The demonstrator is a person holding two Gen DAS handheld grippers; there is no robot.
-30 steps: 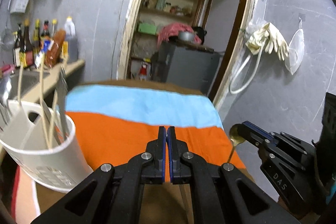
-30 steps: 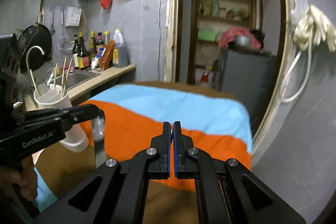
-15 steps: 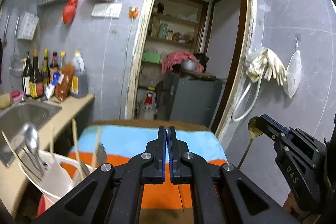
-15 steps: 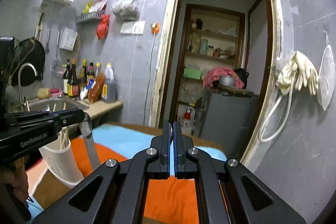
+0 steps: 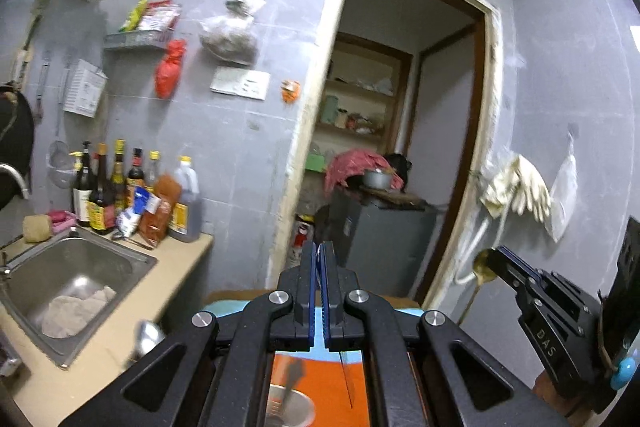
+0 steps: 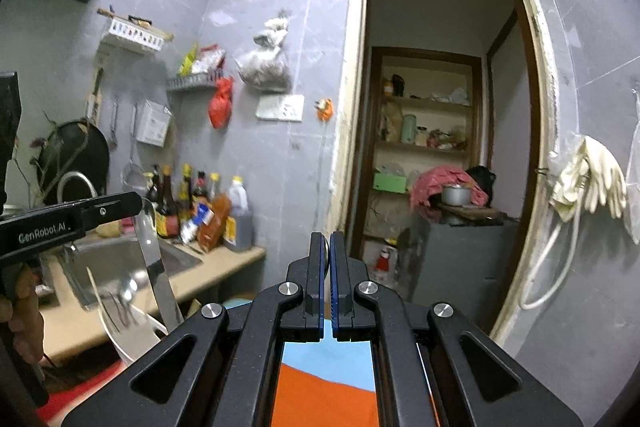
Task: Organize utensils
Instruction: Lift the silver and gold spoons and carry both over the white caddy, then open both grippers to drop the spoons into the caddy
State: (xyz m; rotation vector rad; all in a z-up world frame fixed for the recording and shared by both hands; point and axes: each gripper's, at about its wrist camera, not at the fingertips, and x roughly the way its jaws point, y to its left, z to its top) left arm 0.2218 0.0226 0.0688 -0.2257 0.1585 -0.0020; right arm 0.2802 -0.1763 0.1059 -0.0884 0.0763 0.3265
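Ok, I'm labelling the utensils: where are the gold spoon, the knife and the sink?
gold spoon point(image 5: 483, 263), left wrist view, on its bowl.
knife point(image 6: 154, 263), right wrist view, middle of the blade.
sink point(image 5: 80, 263), left wrist view, bare inner wall.

sauce bottles point(image 5: 120, 195), sink point(image 5: 76, 279), rubber gloves point(image 6: 592, 179)

My two grippers are matte black linkages with round silver screws and blue-faced finger pads point(image 5: 307, 291), the left gripper point(image 6: 128, 205) lettered "GenRobot.AI" in white along its side, the right gripper point(image 5: 490, 259) marked "DAS" with a turquoise knob behind.
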